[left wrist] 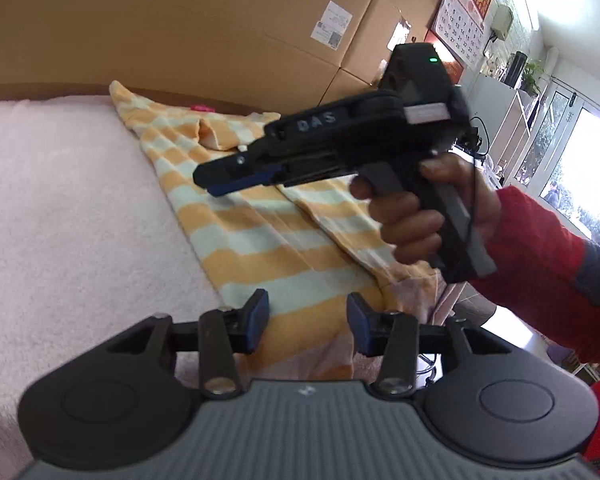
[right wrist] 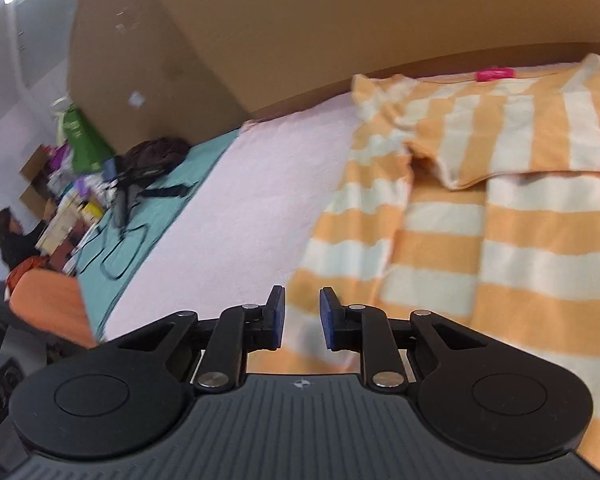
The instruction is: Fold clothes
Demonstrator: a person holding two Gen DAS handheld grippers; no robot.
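1. A cardboard box (left wrist: 204, 20) stands along the far edge of the bed.
2. A pink blanket (left wrist: 60, 208) covers the bed, with a teal sheet (right wrist: 148, 216) beside it in the right wrist view.
3. The shirt (left wrist: 260, 236), striped orange and cream, lies spread on the blanket near the box; one sleeve (right wrist: 520, 132) is folded over the body, and a pink tag (right wrist: 495, 74) shows at the collar.
4. The right gripper (right wrist: 302, 316) hangs over the shirt's left edge, jaws parted by a narrow gap and holding nothing. In the left wrist view it is seen side-on above the shirt, gripped by a hand (left wrist: 428, 208) in a red sleeve.
5. The left gripper (left wrist: 308, 320) hovers above the shirt's hem, jaws wide apart and empty.
6. A calendar (left wrist: 464, 20) hangs on the wall past the box.
7. A dark bag (right wrist: 152, 160) rests on the teal sheet.
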